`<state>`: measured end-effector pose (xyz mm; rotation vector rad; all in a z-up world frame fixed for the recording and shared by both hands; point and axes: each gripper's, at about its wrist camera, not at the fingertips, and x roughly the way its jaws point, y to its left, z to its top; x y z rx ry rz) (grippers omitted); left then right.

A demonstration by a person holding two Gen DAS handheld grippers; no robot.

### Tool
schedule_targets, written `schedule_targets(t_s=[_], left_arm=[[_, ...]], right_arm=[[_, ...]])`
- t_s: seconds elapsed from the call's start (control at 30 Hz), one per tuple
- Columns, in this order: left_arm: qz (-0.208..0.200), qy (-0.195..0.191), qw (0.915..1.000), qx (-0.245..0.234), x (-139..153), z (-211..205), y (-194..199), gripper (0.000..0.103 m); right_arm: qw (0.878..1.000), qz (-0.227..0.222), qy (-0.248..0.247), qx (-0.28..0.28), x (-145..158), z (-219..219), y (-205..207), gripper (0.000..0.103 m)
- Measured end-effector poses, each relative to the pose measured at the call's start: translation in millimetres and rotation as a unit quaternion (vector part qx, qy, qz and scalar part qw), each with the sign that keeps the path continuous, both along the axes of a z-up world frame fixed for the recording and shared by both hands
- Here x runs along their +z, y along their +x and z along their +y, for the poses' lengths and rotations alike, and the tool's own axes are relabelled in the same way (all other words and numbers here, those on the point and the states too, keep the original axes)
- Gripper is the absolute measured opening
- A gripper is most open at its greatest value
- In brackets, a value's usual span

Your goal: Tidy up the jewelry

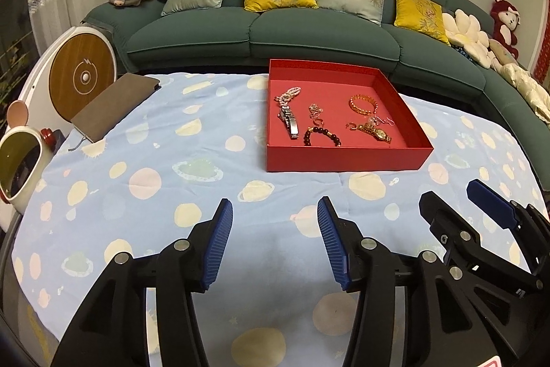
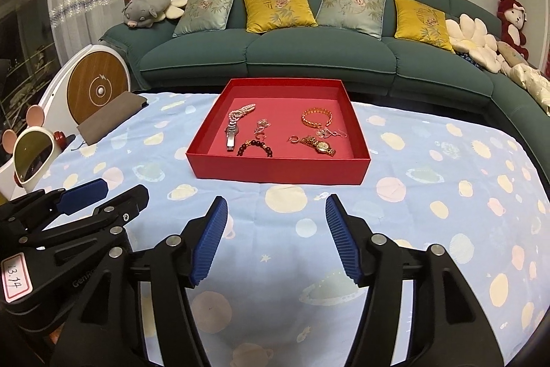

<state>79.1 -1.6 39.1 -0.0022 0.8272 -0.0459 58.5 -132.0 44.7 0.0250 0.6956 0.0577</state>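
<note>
A red tray [image 1: 347,157] [image 2: 275,169] sits on the blue patterned cloth ahead of both grippers. In it lie a pearl bracelet [image 1: 288,93] [image 2: 242,111], a silver watch [image 1: 291,122] [image 2: 232,135], a dark bead bracelet [image 1: 321,135] [image 2: 256,147], a gold chain bracelet [image 1: 362,102] [image 2: 318,117], a gold watch [image 1: 376,131] [image 2: 319,145] and small earrings [image 1: 314,110]. My left gripper [image 1: 275,212] is open and empty, above the cloth short of the tray. My right gripper [image 2: 276,208] is open and empty beside it.
A brown notebook [image 1: 115,105] [image 2: 110,117] lies at the table's left. A round wooden-faced device [image 1: 80,78] and a bear-shaped mirror [image 1: 19,160] [image 2: 32,157] stand at the left edge. A green sofa [image 1: 275,33] with cushions runs behind the table.
</note>
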Motion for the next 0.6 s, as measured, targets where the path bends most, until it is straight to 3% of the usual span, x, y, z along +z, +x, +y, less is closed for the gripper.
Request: schedule_targets(t_s=[0.6], left_arm=[[-0.003, 0.011, 0.9999, 0.005, -1.9, -19.8, 8.1, 0.056]], right_arm=[[1.0, 0.0, -0.003, -0.03, -3.3, -23.0, 2.8, 0.064]])
